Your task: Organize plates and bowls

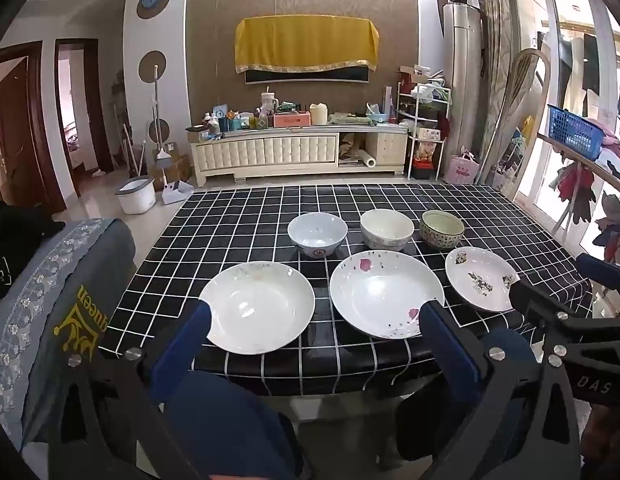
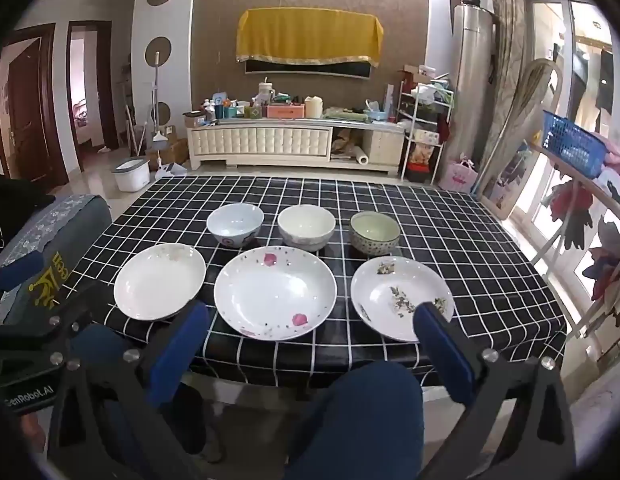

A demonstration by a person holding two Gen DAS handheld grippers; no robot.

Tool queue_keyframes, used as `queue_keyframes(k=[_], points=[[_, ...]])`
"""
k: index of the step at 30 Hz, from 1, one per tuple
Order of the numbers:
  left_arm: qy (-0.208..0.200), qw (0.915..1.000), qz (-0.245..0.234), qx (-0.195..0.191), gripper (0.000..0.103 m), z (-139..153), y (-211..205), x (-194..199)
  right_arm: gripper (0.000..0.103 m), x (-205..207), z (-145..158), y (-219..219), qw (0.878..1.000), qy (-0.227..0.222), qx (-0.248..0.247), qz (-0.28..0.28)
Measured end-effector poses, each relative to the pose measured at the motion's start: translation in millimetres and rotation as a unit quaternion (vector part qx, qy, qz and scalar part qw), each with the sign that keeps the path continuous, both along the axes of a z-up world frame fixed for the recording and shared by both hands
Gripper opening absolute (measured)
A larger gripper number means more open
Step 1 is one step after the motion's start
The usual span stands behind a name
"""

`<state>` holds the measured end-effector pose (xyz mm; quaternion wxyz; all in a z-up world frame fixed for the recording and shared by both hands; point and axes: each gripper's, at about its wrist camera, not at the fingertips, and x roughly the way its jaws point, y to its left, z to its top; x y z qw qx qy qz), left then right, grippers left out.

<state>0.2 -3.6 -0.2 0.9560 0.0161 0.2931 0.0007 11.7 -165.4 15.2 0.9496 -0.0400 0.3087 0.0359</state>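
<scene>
Three plates line the near edge of the table: a plain white plate point(image 1: 257, 307) point(image 2: 159, 281) on the left, a pink-petal plate point(image 1: 386, 294) point(image 2: 274, 292) in the middle, and a leaf-print plate point(image 1: 481, 278) point(image 2: 402, 298) on the right. Behind them stand three bowls: a pale blue bowl point(image 1: 317, 234) point(image 2: 235, 224), a cream bowl point(image 1: 386, 229) point(image 2: 306, 227), and a green patterned bowl point(image 1: 442, 229) point(image 2: 374, 233). My left gripper point(image 1: 314, 314) hangs open before the table's near edge, holding nothing. My right gripper point(image 2: 312, 314) is likewise open and empty, short of the plates.
A black tablecloth point(image 1: 237, 224) point(image 2: 470, 248) with a white grid covers the table. A grey embroidered cushion point(image 1: 57, 292) sits at the left. The person's blue-clad legs point(image 2: 362, 416) are below the table edge. A blue basket point(image 2: 572, 144) rests on a rack to the right.
</scene>
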Motion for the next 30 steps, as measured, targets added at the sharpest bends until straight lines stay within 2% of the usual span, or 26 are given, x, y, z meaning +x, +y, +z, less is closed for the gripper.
queue_keyframes(k=[3, 7, 9, 20, 30], points=[[0.004, 0.9998, 0.001, -0.017, 0.103, 1, 5, 0, 0.103, 1, -1, 0, 1.0, 0.003, 0.008, 0.0], [0.009, 0.9998, -0.001, -0.019, 0.103, 0, 4, 4, 0.103, 6, -5, 6, 1.0, 0.005, 0.006, 0.001], [0.008, 0.9994, -0.003, -0.033, 0.103, 0, 10, 1, 0.103, 2, -4, -1, 1.0, 0.006, 0.022, 0.014], [0.012, 0.9998, 0.004, -0.015, 0.103, -6, 9, 3, 0.103, 5, -8, 1, 0.999, 0.024, 0.022, 0.017], [0.016, 0.9996, 0.002, -0.023, 0.103, -9, 10, 3, 0.103, 4, -8, 1, 0.999, 0.03, 0.022, 0.017]])
